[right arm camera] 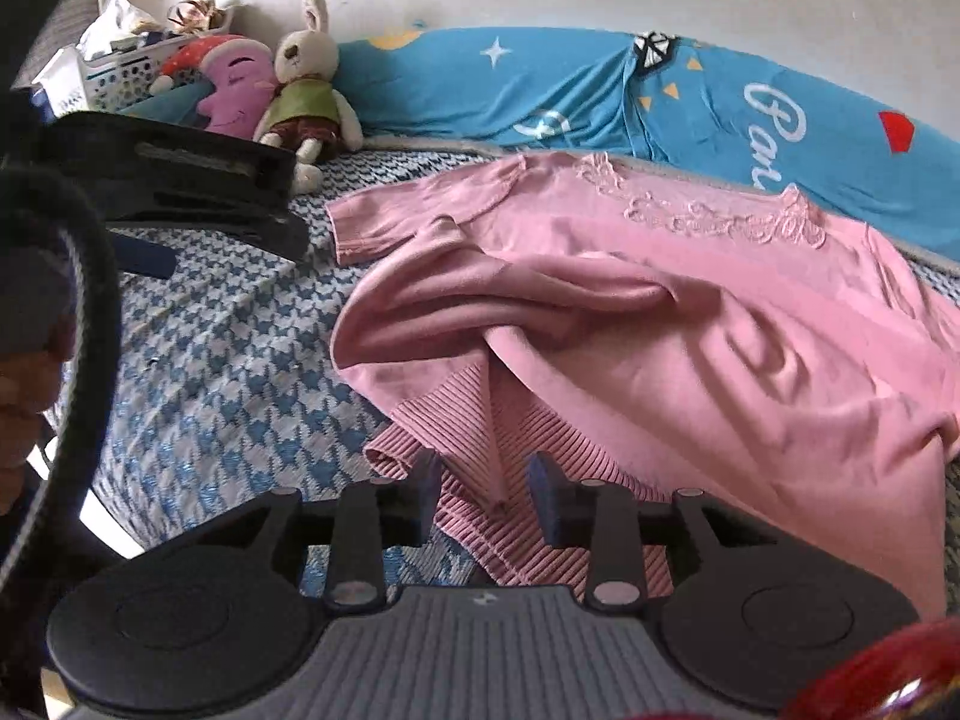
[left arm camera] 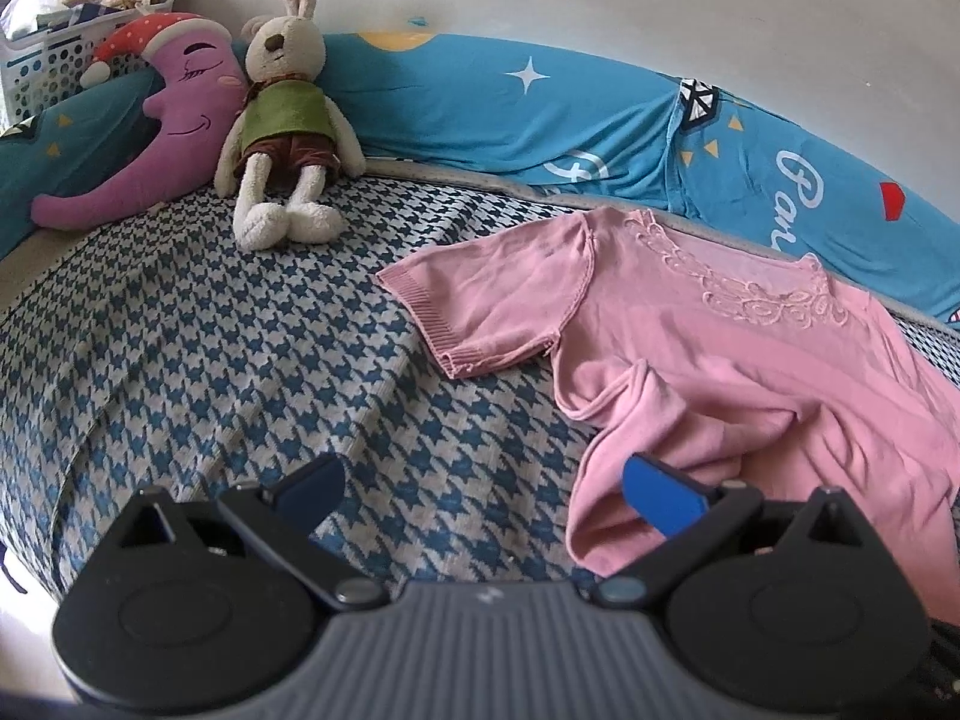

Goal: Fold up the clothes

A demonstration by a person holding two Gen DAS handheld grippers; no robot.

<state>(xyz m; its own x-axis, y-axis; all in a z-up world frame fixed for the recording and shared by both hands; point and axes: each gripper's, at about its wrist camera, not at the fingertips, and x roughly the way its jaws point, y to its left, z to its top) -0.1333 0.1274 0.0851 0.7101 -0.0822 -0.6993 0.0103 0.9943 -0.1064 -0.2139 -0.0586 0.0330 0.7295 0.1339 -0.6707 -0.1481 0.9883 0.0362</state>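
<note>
Two grippers over pink top (right arm camera: 690,324): left gripper (left arm camera: 483,489) spread wide, empty, one finger at rumpled side edge; right gripper (right arm camera: 489,495) partly open astride ribbed hem (right arm camera: 474,456), not yet pinching. Top crumpled, unfolded, on houndstooth bed cover (left arm camera: 210,360); neckline toward blue bolster (left arm camera: 540,114). Probably hem-gathering; next: close on hem, pull flat

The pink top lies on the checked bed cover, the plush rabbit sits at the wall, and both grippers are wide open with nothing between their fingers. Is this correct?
Only the left gripper is wide open and empty. In the right wrist view, the right gripper has the ribbed hem of the pink top between its fingers. The checked bed cover and plush rabbit are as you say.
</note>
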